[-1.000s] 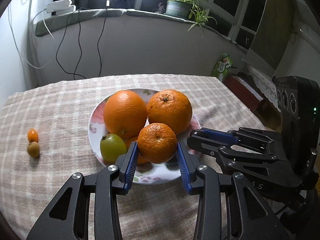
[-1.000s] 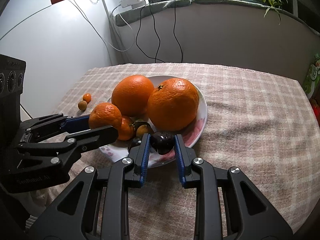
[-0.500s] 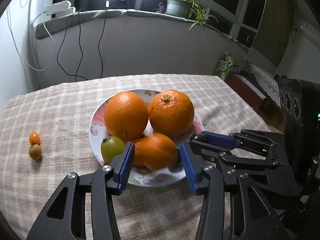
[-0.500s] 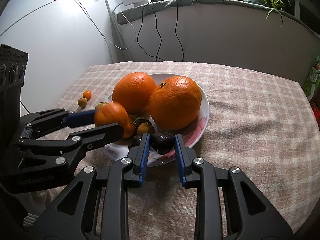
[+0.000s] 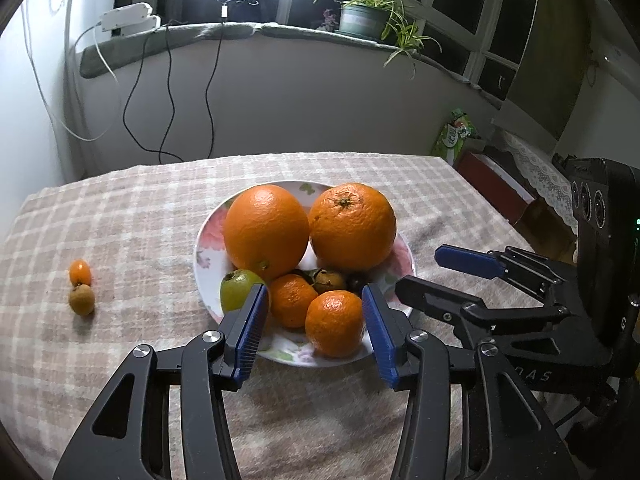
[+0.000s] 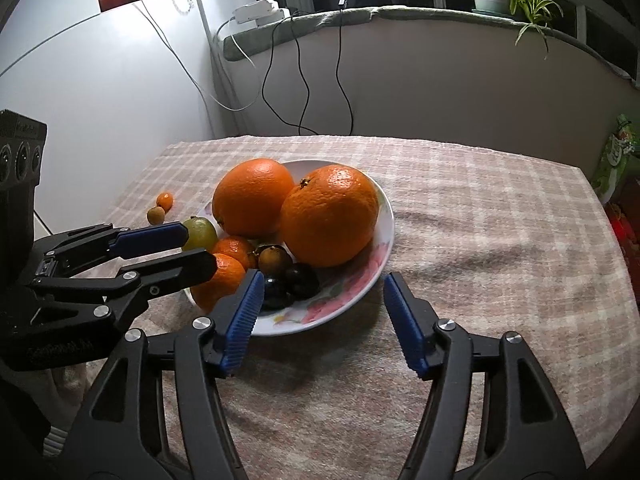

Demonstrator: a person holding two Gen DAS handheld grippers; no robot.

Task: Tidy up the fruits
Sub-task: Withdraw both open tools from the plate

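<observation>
We find the fruit heaped on the plate (image 5: pixel 404 246), which sits mid-table on the checked cloth (image 5: pixel 140 216). Two big oranges (image 5: pixel 266 230) (image 5: pixel 352 226) fill the far half, touching each other. Nearer lie a green fruit (image 5: pixel 236 288), a mandarin (image 5: pixel 292 300), a second mandarin (image 5: pixel 335 322) close to the near rim, and small dark fruits (image 6: pixel 302 280) at the near-right rim. We note the second mandarin rests on the plate between the fingers of the left gripper (image 5: pixel 314 330), whose jaws are spread wide, with gaps on both sides; nothing is grasped. The right gripper (image 6: pixel 322 318) is likewise released, jaws parted wide, straddling the plate's near edge just before the dark fruits; its left finger (image 6: pixel 240 320) overlaps the rim in view, contact unclear. The two grippers sit close side by side, leaving little room between them at the near rim. Off the plate, to the left, a kumquat (image 5: pixel 80 272) and a brownish fruit (image 5: pixel 82 300) touch each other, well apart from the plate. We see bare cloth right of the plate and behind it toward the far table edge.
</observation>
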